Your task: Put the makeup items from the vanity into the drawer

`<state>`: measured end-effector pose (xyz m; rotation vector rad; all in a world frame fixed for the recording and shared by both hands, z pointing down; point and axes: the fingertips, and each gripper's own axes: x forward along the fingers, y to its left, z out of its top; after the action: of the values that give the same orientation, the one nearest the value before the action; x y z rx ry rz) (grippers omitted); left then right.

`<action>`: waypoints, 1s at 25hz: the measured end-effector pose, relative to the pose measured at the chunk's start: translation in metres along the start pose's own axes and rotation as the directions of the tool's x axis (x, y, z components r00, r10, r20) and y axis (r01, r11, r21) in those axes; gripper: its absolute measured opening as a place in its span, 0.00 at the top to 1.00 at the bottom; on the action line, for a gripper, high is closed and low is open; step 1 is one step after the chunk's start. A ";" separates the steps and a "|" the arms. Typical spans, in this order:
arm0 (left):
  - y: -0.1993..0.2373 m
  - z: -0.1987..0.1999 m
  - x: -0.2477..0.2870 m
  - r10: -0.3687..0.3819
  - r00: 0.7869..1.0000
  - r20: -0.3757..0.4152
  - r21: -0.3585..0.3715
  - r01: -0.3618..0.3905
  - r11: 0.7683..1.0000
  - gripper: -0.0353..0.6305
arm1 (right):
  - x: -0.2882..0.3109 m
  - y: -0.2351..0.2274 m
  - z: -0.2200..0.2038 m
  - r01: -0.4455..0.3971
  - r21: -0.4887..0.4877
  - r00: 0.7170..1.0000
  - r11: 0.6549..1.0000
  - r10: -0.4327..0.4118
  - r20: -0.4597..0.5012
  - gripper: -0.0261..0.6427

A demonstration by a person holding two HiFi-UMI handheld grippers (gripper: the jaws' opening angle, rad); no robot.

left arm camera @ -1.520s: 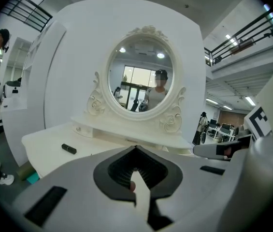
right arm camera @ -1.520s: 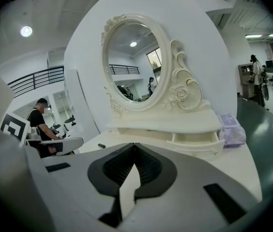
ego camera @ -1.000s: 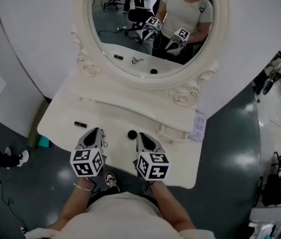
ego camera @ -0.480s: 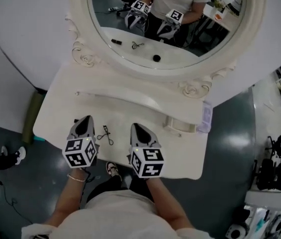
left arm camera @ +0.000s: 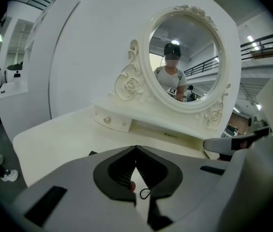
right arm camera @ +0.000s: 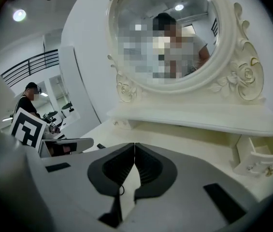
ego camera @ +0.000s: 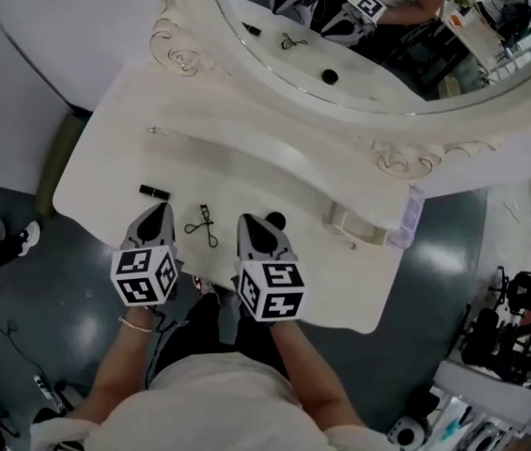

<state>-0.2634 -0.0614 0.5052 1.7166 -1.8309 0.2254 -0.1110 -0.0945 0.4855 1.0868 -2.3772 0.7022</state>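
On the white vanity top (ego camera: 105, 177) lie a short black tube (ego camera: 154, 193), a black eyelash curler (ego camera: 202, 225) and a small round black item (ego camera: 275, 220). My left gripper (ego camera: 162, 209) hovers over the front of the top, just right of the tube, shut and empty. My right gripper (ego camera: 249, 220) is beside it, also shut and empty, with the round item close on its right. The curler lies between the two grippers. A small white drawer (ego camera: 351, 225) stands pulled open under the shelf at the right, also in the right gripper view (right arm camera: 257, 161).
The oval mirror (ego camera: 415, 83) with its carved frame rises at the back above a raised shelf (ego camera: 246, 153). A closed small drawer (left arm camera: 111, 121) sits under the shelf's left end. The table's front edge (ego camera: 199, 285) is just below the grippers. Dark floor surrounds the vanity.
Both grippers have come down towards the front of the tabletop, still shut. The curler now lies between them, and the round black item shows again to the right of the right gripper.
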 end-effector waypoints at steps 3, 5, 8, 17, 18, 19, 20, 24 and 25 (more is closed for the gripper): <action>0.000 -0.013 0.002 0.001 1.000 -0.013 -0.004 -0.001 1.000 0.94 | 0.012 0.008 -0.020 -0.038 -0.002 0.998 0.999 0.038 -0.054 0.93; 0.002 -0.025 0.000 0.007 0.999 -0.032 -0.009 -0.007 1.000 0.94 | 0.018 0.016 -0.033 -0.063 -0.010 0.994 0.998 0.062 -0.089 0.93; 0.009 -0.040 -0.001 0.017 0.998 -0.055 -0.021 -0.019 1.000 0.94 | 0.025 0.026 -0.046 -0.094 -0.026 0.989 0.995 0.091 -0.116 0.93; 0.028 -0.065 -0.002 0.038 0.995 -0.090 -0.044 -0.042 0.998 0.94 | 0.038 0.038 -0.084 -0.118 -0.021 0.973 0.993 0.111 -0.203 0.93; 0.028 -0.066 -0.001 0.037 0.995 -0.091 -0.042 -0.041 0.998 0.94 | 0.040 0.038 -0.087 -0.118 -0.023 0.972 0.993 0.111 -0.208 0.93; 0.029 -0.067 -0.001 0.036 0.995 -0.091 -0.040 -0.040 0.998 0.94 | 0.042 0.038 -0.088 -0.117 -0.025 0.971 0.993 0.109 -0.213 0.93; 0.029 -0.067 -0.001 0.036 0.995 -0.091 -0.040 -0.039 0.998 0.94 | 0.044 0.039 -0.089 -0.116 -0.028 0.970 0.993 0.108 -0.216 0.93; 0.033 -0.070 0.000 0.032 0.995 -0.090 -0.046 -0.037 0.998 0.94 | 0.050 0.039 -0.092 -0.109 -0.038 0.969 0.993 0.097 -0.226 0.93; 0.034 -0.071 0.001 0.032 0.995 -0.091 -0.048 -0.036 0.998 0.94 | 0.052 0.039 -0.093 -0.107 -0.040 0.969 0.993 0.095 -0.229 0.93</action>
<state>-0.2731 -0.0207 0.5718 1.6161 -1.7869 0.2643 -0.1563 -0.0454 0.5772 0.8211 -2.2528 0.7527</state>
